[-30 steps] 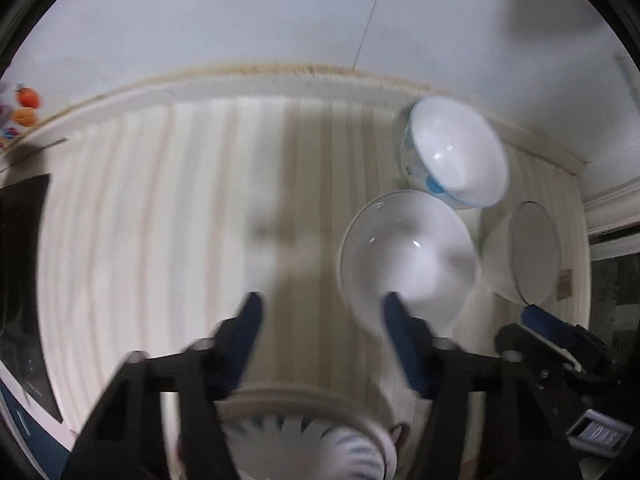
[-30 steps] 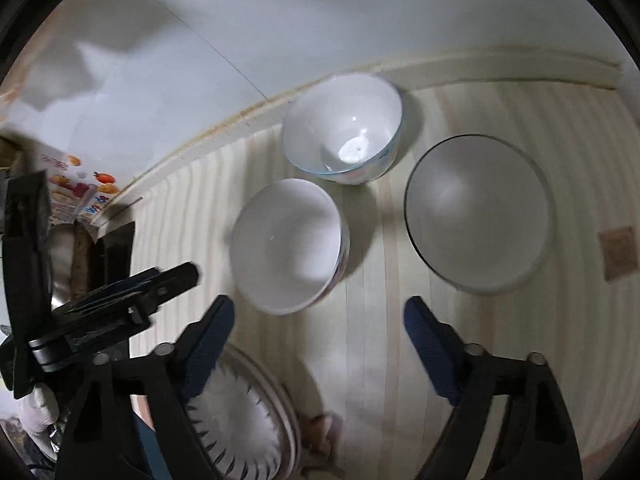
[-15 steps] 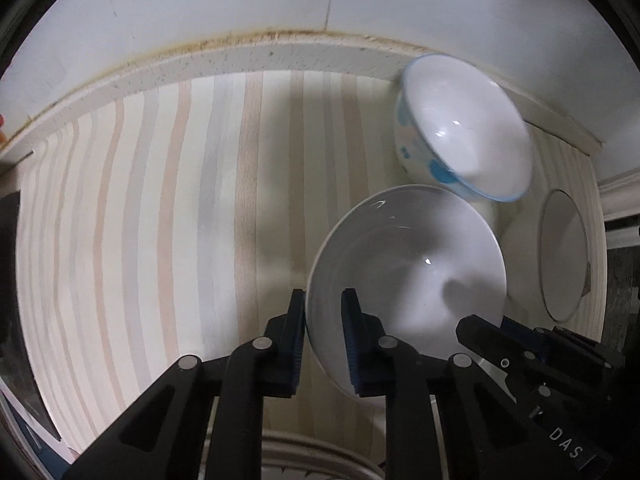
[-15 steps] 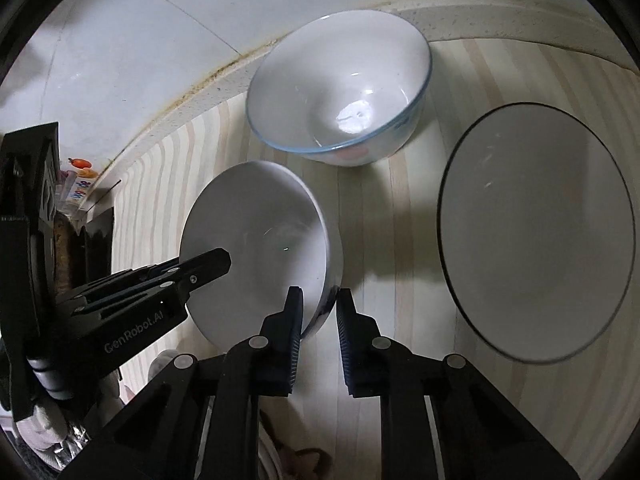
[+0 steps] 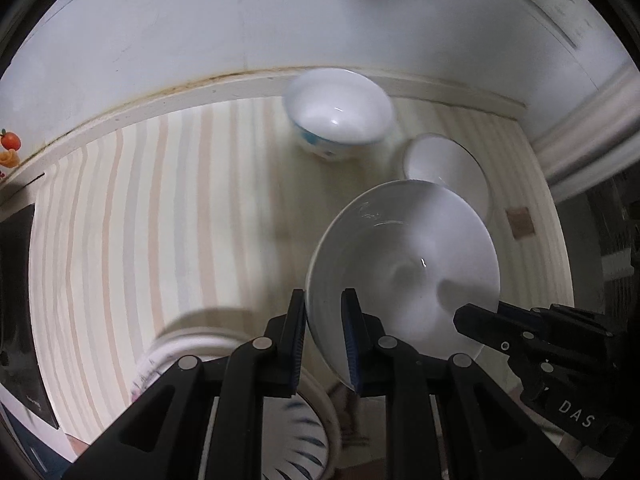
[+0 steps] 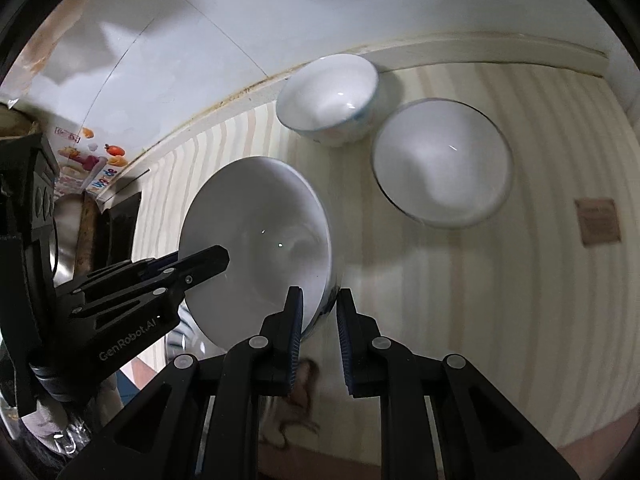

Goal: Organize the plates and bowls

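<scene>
My left gripper [image 5: 323, 338] and my right gripper [image 6: 318, 338] are both shut on opposite rims of one white bowl [image 5: 404, 276], also seen in the right wrist view [image 6: 256, 248], and hold it tilted above the striped table. The right gripper's body [image 5: 544, 344] shows at the bowl's right edge; the left gripper's body [image 6: 132, 280] shows at its left edge. A blue-patterned bowl [image 5: 340, 116] stands at the back by the wall, also in the right wrist view [image 6: 328, 96]. A wide dark-rimmed bowl [image 6: 442, 162] stands to its right, partly hidden behind the held bowl in the left wrist view [image 5: 452, 164].
A white plate with blue radial stripes [image 5: 296, 432] lies under the left gripper at the table's near edge. A dark flat object [image 5: 20, 312] lies at the far left. A brown patch [image 6: 598, 222] marks the table at the right. The wall [image 5: 280, 20] runs behind.
Both grippers went from open to shut on the white bowl's rims, then lifted it off the table and drew it back toward the near edge, tilted.
</scene>
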